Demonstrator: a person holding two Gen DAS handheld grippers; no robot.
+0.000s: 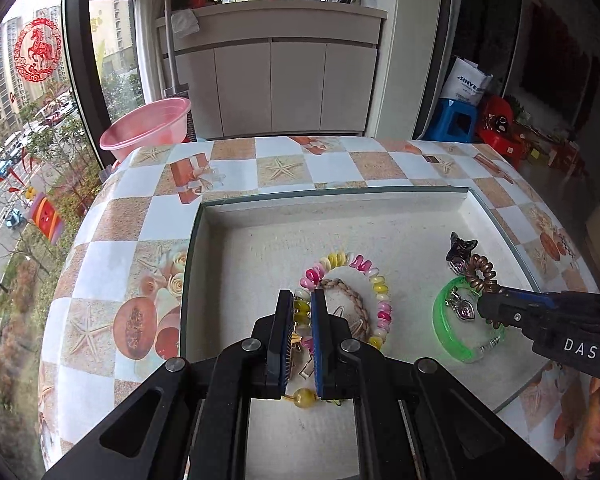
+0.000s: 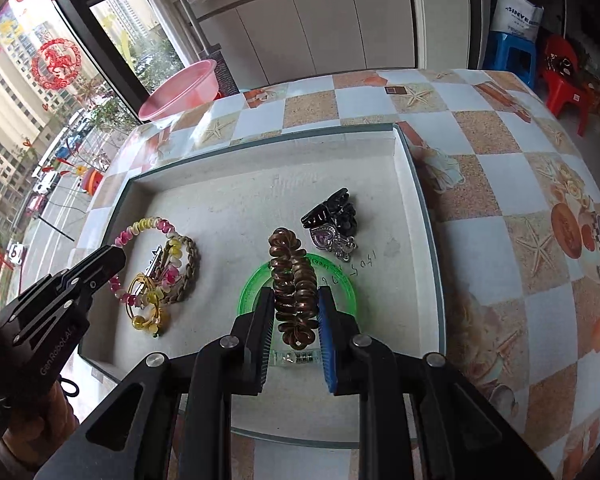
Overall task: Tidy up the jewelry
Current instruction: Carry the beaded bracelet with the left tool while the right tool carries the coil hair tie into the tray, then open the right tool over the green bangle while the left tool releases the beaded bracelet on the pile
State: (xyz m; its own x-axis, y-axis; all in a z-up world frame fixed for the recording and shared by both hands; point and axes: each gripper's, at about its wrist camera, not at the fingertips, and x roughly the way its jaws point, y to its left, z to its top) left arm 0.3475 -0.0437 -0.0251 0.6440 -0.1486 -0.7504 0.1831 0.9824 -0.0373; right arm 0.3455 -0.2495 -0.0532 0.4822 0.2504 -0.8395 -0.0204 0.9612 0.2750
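Fingers of the left gripper (image 1: 301,306), low centre of the left wrist view, stand narrowly apart, pinching the pink-and-yellow coil bracelet (image 1: 350,280) inside the white tray (image 1: 332,200) on the bench (image 1: 140,216). In the right wrist view, the right gripper (image 2: 296,300), centre frame, clamps the brown coil tie (image 2: 292,280) above the green bangle (image 2: 252,280).

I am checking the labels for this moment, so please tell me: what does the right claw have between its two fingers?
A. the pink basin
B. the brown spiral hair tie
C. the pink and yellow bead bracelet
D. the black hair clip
B: the right claw has its fingers on both sides of the brown spiral hair tie, above the green bangle.
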